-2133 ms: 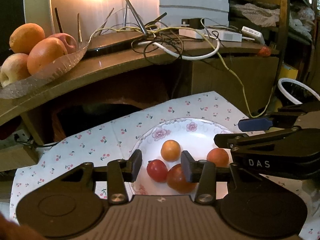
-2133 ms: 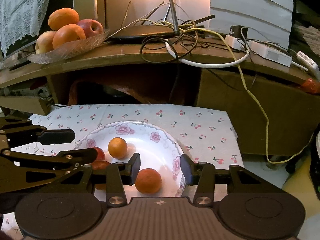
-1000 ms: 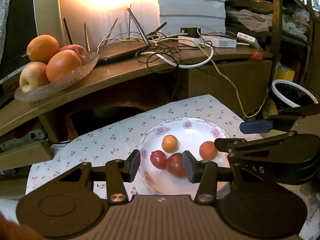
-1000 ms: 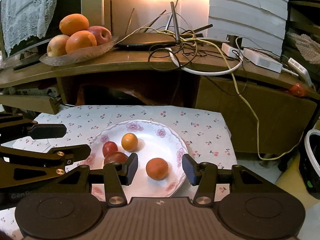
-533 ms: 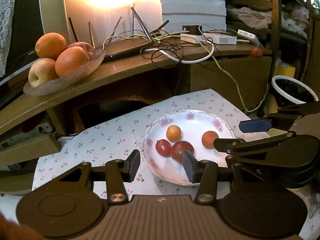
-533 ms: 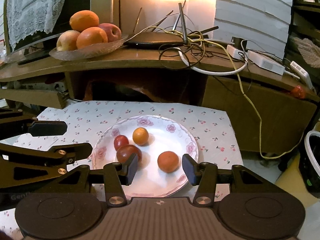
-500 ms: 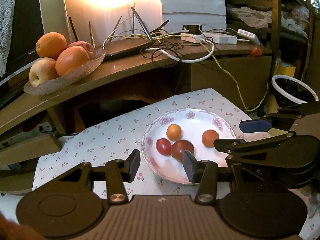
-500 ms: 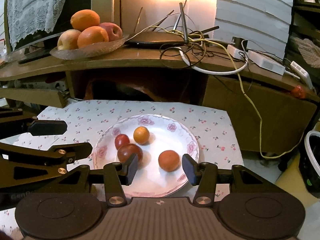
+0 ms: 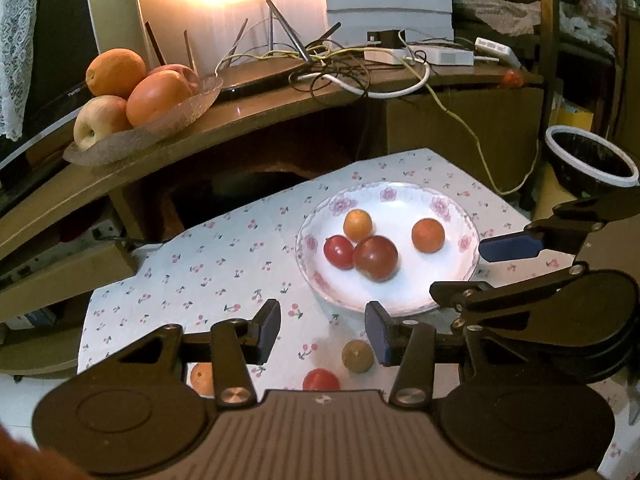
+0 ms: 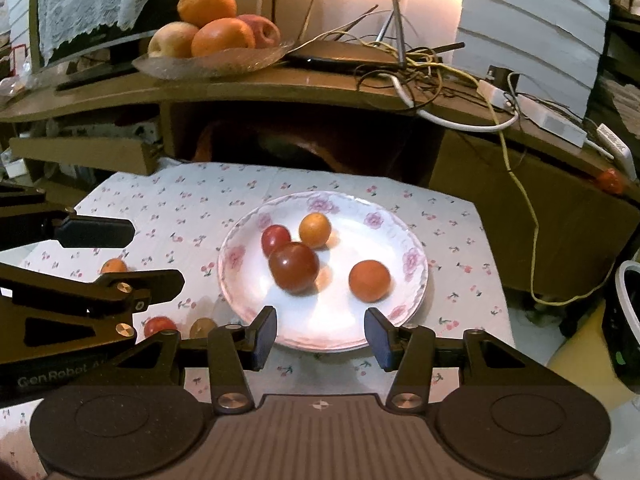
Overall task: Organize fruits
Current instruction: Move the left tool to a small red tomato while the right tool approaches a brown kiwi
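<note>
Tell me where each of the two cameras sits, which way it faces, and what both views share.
Left wrist: rides the left gripper, looking down its open fingers at the floral plate; the right gripper shows at right.
Right wrist: rides the right gripper, looking over the same plate; the left gripper shows at left.
Shared: plate, its four fruits, the glass fruit dish on the shelf, and loose fruits on the cloth.
</note>
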The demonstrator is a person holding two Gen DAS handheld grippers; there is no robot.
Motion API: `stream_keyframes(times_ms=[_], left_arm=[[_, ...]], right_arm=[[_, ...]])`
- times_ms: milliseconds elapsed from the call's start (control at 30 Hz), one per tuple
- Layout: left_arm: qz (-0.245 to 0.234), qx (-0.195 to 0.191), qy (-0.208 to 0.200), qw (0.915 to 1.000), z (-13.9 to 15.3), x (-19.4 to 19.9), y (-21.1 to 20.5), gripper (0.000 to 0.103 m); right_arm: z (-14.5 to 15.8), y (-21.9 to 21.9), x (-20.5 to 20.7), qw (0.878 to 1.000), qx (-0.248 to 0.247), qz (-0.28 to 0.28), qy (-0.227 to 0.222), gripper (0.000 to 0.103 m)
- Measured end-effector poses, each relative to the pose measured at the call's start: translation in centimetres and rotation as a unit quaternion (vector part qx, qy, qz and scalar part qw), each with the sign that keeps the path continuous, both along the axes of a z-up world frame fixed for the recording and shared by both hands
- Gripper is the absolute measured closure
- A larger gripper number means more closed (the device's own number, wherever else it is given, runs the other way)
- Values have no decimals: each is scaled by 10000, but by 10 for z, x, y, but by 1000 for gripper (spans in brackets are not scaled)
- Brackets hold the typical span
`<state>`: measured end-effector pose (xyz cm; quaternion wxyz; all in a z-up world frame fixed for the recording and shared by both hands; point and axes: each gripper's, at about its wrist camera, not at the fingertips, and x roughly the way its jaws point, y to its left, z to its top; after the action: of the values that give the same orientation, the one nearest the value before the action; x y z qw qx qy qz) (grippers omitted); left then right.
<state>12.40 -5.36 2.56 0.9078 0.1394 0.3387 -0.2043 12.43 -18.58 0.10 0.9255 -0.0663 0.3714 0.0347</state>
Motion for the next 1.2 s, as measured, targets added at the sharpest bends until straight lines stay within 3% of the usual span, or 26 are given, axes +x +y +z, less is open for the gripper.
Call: stream_keyframes(times_ms=[667, 1000, 1200], left_arm=[[-171, 263, 108, 9994, -18, -4, 17, 50], [-205, 291, 444, 9984, -40, -5, 46, 49], [-358, 193, 576, 9975, -50, 3, 38, 49]], right_arm=[[-18, 23, 4, 9989, -205, 301, 307, 53], [-30, 27, 3, 9949, 160, 800, 590, 54], [-34, 33, 7, 9926, 260, 1023, 597, 56]])
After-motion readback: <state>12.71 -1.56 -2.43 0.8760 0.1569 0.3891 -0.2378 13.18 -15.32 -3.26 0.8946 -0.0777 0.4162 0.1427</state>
